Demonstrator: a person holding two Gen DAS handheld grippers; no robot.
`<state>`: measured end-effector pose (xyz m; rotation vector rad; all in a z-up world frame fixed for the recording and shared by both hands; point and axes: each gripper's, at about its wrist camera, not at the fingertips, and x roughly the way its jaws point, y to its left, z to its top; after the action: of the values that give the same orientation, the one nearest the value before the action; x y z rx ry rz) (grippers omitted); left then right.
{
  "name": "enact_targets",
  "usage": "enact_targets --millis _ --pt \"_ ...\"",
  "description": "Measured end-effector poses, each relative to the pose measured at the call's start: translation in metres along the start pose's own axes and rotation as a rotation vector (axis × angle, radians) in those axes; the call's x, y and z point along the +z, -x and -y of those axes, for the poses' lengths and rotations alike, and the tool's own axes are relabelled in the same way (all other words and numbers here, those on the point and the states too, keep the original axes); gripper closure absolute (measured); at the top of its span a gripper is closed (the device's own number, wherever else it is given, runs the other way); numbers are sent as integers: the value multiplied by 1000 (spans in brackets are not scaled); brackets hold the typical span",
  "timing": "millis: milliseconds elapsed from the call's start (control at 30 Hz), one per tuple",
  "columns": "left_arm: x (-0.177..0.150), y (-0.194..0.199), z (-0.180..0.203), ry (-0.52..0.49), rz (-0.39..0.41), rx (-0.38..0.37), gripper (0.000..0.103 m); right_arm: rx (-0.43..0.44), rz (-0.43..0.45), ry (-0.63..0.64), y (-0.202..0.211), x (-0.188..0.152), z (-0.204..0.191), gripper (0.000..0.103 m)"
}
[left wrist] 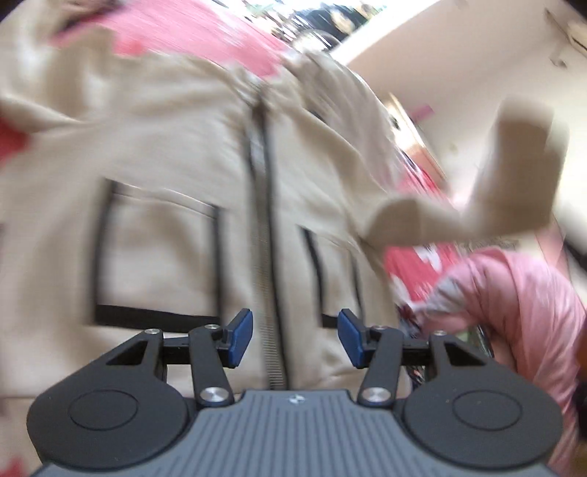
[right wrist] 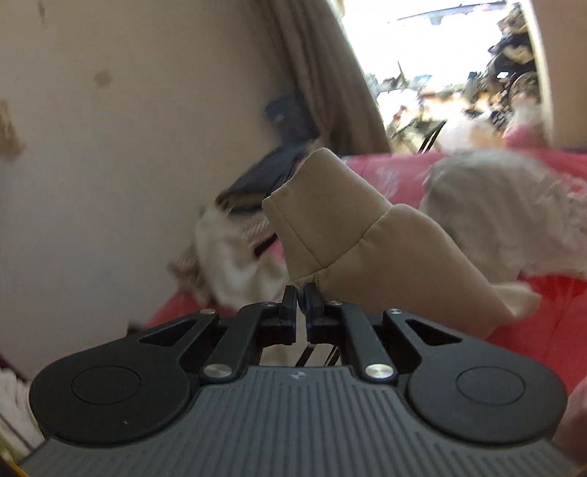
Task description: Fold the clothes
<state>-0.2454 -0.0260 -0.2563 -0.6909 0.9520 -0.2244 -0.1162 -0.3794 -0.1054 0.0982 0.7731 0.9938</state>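
A beige zip-up jacket (left wrist: 165,146) lies spread front-up on a red bed cover (left wrist: 205,33). Its dark zipper (left wrist: 264,220) runs down the middle between two black-edged pockets (left wrist: 157,249). My left gripper (left wrist: 295,337) hovers over the lower zipper, open, with its blue pads apart and nothing pinched. One beige sleeve (left wrist: 513,183) is raised in the air at the right, blurred. In the right wrist view my right gripper (right wrist: 302,297) is shut on the edge of that sleeve (right wrist: 348,235), whose cuff stands up above the jaws.
A pink garment (left wrist: 521,312) lies bunched at the jacket's right. In the right wrist view a pale grey garment (right wrist: 513,205) lies on the red cover (right wrist: 550,312), with white cloth (right wrist: 234,257) and a dark item (right wrist: 279,161) by the wall (right wrist: 110,146). A curtain (right wrist: 323,73) hangs beside a bright window.
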Motion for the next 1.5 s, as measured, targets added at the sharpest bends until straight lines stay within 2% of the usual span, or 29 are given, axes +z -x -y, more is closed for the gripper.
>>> enact_targets --millis 100,167,233,300,333,433,500,567,600,667,833,1133,1233,1267,1333,1400,1433,1467,1500 --pt "2 25 -12 -5 32 65 51 -7 -245 54 -56 -70 -18 96" --pt "3 35 -12 -32 41 94 51 -56 -394 65 -86 -112 -27 95" --pt "6 40 -9 -83 37 106 51 -59 -428 38 -90 -139 -35 95" --pt "10 37 0 -151 30 112 49 -49 -367 -39 -75 -144 -36 95" --pt "11 32 6 -184 25 109 49 -67 -308 -86 -64 -143 -34 94" --pt "8 10 35 -309 5 105 47 -158 -120 -264 -25 -142 -16 76" --pt "5 -8 55 -409 -5 111 45 -206 -27 -411 -8 -145 9 75" --pt "2 -29 69 -509 -31 130 45 -235 22 -519 0 -154 28 73" --pt "1 -40 75 -556 -47 139 45 -236 36 -565 -1 -159 35 72" --pt "0 -59 85 -659 -81 146 44 -227 43 -676 -9 -172 49 59" --pt "1 -98 101 -868 -170 143 31 -158 -33 -928 -54 -208 75 58" --pt "4 -157 104 -1081 -372 79 31 -68 31 -1093 -78 -237 93 57" --pt "6 -164 100 -1049 -413 48 40 -36 62 -1134 -77 -246 97 57" --pt "7 -165 100 -1032 -421 37 48 -27 72 -1145 -78 -249 98 57" --pt "8 -162 99 -1001 -413 38 56 -22 84 -1157 -79 -251 98 57" --pt "9 -158 98 -955 -396 50 72 -21 90 -1162 -80 -252 97 57" --pt "10 -154 97 -914 -388 53 76 -25 91 -1150 -81 -249 96 57" --pt "13 -148 96 -854 -381 47 89 -30 92 -1138 -81 -246 94 57" --pt "16 -142 94 -780 -380 34 97 -34 93 -1125 -82 -244 93 58"
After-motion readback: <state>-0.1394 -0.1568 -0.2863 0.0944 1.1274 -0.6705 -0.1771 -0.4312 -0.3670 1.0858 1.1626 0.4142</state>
